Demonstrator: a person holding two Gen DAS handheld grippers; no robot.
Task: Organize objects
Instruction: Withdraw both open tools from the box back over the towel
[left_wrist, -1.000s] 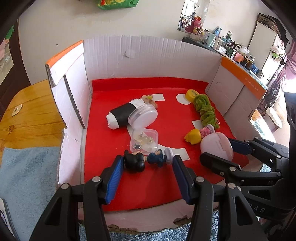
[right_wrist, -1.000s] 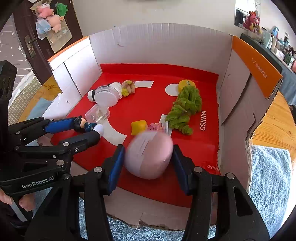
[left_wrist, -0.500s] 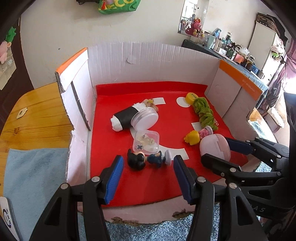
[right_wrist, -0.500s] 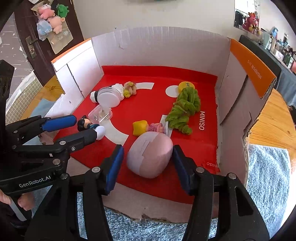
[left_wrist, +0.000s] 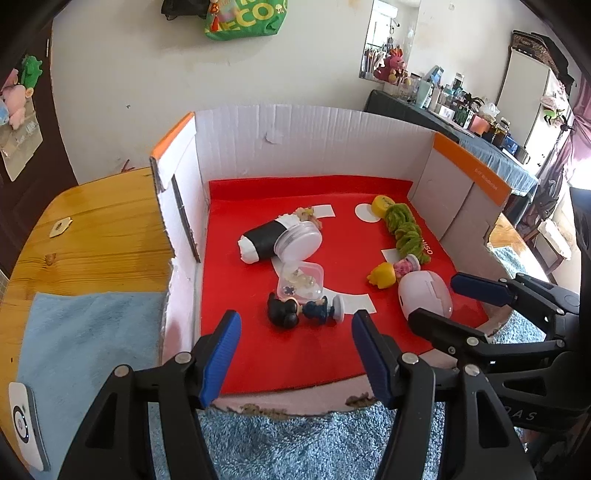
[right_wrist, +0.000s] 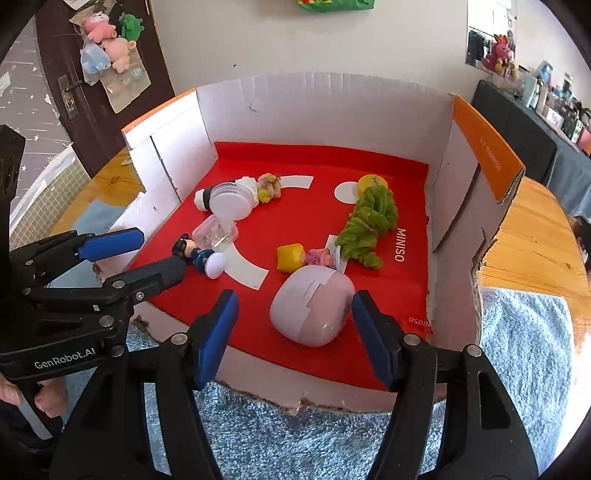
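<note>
Both tongs point steeply downward, side by side. The left tongs (left_wrist: 295, 350) have just been opening and their blue pads (left_wrist: 221, 350) stand apart, pressing on nothing. The right tongs (right_wrist: 291, 332) have likewise just been opening, pads clear on either side, while a hand (right_wrist: 40, 398) grips the left handle.

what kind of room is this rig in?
Most likely a lived-in home room, not a lab: wooden table with a blue towel, plush toys hung on a dark door, and a cluttered counter of household bottles.
</note>
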